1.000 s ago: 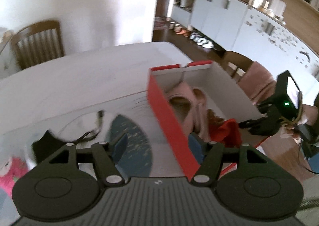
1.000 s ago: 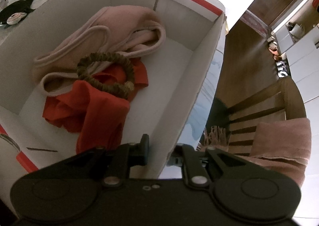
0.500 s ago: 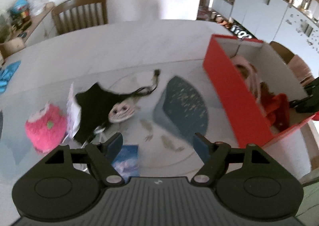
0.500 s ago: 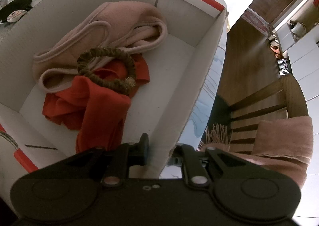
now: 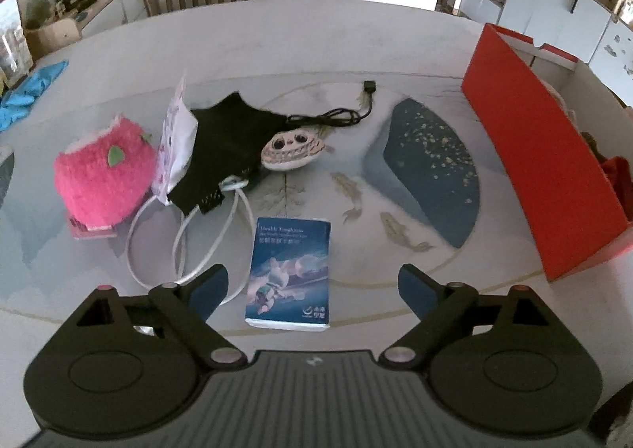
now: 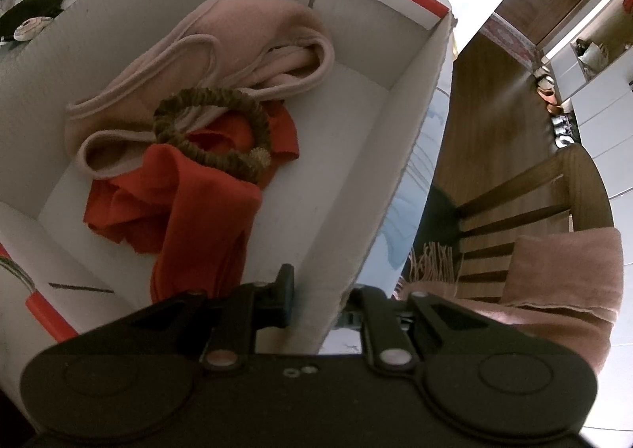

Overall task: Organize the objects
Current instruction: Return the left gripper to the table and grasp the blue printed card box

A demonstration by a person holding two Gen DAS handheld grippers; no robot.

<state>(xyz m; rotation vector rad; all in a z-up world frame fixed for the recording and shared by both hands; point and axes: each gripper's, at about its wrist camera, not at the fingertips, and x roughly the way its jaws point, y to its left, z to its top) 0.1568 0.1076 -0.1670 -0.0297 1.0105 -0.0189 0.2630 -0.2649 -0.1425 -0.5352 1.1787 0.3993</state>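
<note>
Left gripper (image 5: 312, 285) over the pale patterned tabletop (image 5: 316, 52), jaws opening wide with nothing pressed between them; small blue printed packet (image 5: 289, 274) lying flat in the gap, touching neither finger. From the packet: looped white cable (image 5: 186, 234) at 9 o'clock, just beside; black knitted cloth (image 5: 225, 147) at 11 o'clock, overlapping the cable's far end; oval beige plush face with big eyes (image 5: 290, 151) at 12 o'clock, resting against the cloth's edge; thin black cord with a plug (image 5: 336, 117) beyond it. Fluffy pink plush strawberry (image 5: 103, 175) at 10 o'clock, with a white patterned pouch (image 5: 176, 147) standing between it and the black cloth. Blue crumpled fabric (image 5: 23, 92) far off at 10 o'clock near the table's edge. Tall red-sided cardboard box (image 5: 542, 155) at 2 o'clock, well apart from the packet.

Right gripper (image 6: 316, 297) clamped shut on the near white wall of that box (image 6: 356, 210), one finger inside and one outside. Within the box: folded pale pink garment (image 6: 221, 52) toward the far end, crumpled red cloth (image 6: 190, 210) nearer, brown ruffled fabric ring (image 6: 221, 131) lying on top where the two overlap. Wooden chair with a pink fringed blanket (image 6: 554, 274) at 3 o'clock, beyond the table's edge.
</note>
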